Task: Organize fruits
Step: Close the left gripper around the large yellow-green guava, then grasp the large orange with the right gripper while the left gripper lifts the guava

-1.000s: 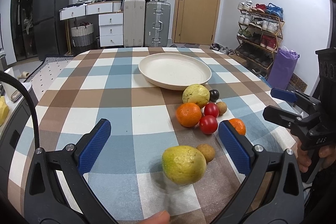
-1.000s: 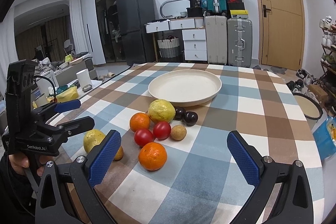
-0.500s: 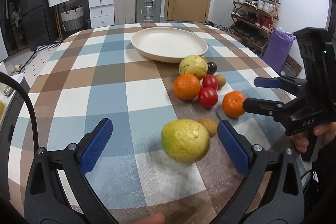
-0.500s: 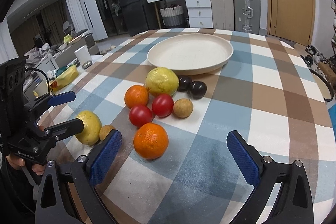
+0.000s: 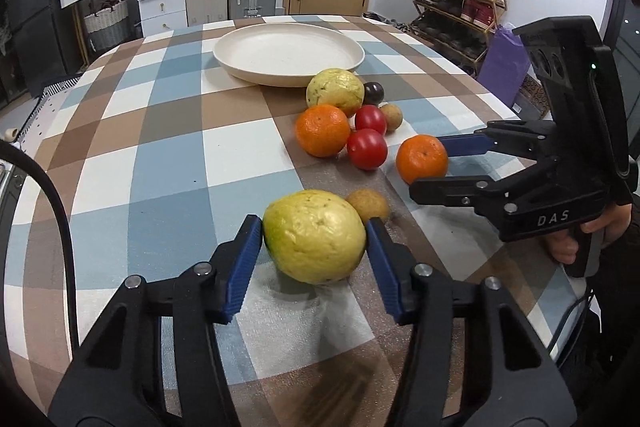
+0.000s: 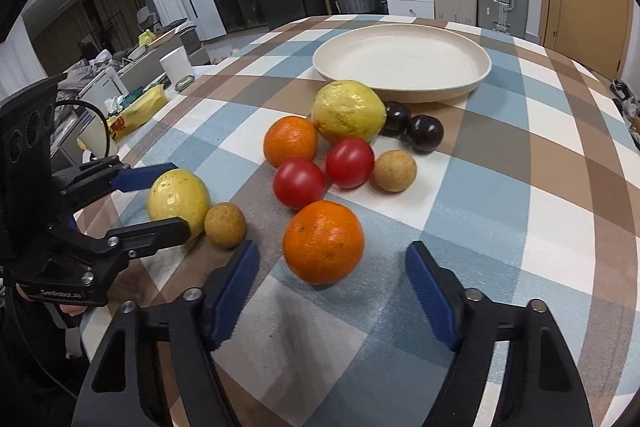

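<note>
With the plate (image 5: 288,53) bare at the far side of the worktop (image 5: 168,167) and every fruit on the cloth short of it, I judge the sorting barely begun. My left tool (image 5: 314,239) is clenched on the near guava (image 5: 314,237), pads on its two flanks so the round fruit cannot roll out, and a small brown fruit (image 5: 368,205) sits just beside it. My right tool (image 6: 332,267) is released, its fingers straddling the near orange (image 6: 324,241) without contact, which I judge a line-up for a grip across the widest part.
</note>
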A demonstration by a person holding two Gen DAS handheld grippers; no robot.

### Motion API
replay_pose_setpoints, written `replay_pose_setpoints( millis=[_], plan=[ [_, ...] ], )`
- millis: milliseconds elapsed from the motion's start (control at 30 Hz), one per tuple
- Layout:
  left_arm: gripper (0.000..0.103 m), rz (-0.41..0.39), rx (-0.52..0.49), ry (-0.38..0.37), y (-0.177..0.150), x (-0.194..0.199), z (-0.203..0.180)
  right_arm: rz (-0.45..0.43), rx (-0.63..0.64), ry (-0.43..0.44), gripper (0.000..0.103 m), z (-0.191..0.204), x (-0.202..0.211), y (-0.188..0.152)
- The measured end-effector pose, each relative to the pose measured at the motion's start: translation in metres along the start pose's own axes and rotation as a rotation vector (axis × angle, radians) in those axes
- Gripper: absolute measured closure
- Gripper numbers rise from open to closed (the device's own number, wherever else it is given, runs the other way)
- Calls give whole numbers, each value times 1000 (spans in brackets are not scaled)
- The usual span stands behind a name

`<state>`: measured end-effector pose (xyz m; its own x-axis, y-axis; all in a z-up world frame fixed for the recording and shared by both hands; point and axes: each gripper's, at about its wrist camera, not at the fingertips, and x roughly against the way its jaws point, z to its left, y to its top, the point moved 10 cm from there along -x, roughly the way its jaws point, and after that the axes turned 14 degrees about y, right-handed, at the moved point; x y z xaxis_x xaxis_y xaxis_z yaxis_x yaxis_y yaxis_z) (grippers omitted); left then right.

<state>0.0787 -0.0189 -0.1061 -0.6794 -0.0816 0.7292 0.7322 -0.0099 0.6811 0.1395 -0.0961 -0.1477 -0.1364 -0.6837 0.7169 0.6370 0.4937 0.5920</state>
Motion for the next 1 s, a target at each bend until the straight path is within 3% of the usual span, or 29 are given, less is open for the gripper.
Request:
replay_pose_setpoints(
  millis=[333,1000],
  plan=[
    [53,-24,50,-40,8,6,4,0,5,12,61,3,-2,2],
    [53,-146,117,-3,73,4,18,-183,4,-24,63,-7,39,44]
  ],
)
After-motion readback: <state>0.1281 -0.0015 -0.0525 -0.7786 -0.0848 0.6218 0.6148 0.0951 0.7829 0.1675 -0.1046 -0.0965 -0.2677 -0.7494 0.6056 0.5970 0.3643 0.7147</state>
